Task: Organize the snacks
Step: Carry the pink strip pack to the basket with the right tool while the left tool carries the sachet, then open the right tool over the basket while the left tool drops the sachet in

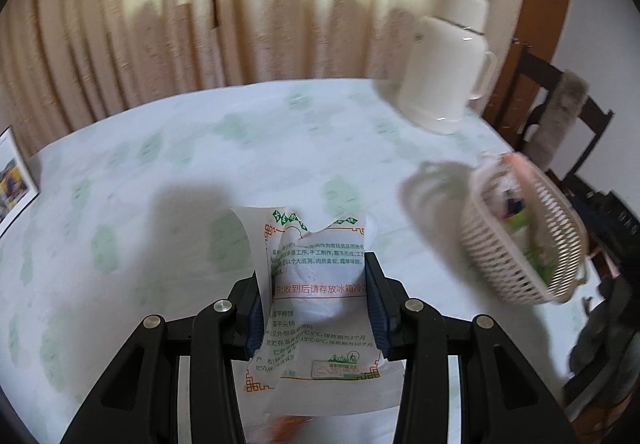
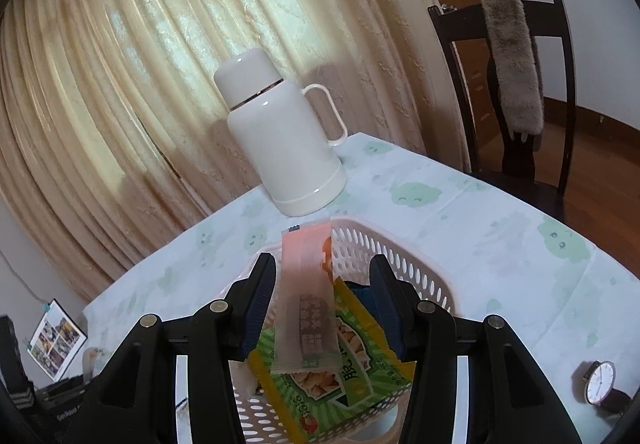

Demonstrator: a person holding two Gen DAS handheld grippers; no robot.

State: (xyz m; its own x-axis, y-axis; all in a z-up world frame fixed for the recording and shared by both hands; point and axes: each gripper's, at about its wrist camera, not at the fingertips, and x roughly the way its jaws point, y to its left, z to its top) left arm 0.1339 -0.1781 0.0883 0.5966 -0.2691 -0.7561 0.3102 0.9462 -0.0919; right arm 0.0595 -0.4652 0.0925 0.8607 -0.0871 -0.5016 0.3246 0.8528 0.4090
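Note:
My left gripper (image 1: 316, 280) is shut on a translucent white snack packet (image 1: 320, 308) with green and orange print, held above the table. A pink slotted basket (image 1: 524, 232) with snacks in it stands to its right. In the right wrist view, my right gripper (image 2: 323, 280) is open just above that basket (image 2: 360, 244). A long pink snack packet (image 2: 306, 292) leans between the jaws without touching them, resting on a green snack bag (image 2: 340, 376) in the basket.
A white thermos jug (image 2: 280, 132) stands at the table's far side near beige curtains. A dark wooden chair (image 2: 516, 92) with a grey fur cover is at the right. A wristwatch (image 2: 600, 384) lies on the tablecloth. A photo frame (image 1: 12, 180) leans at the left.

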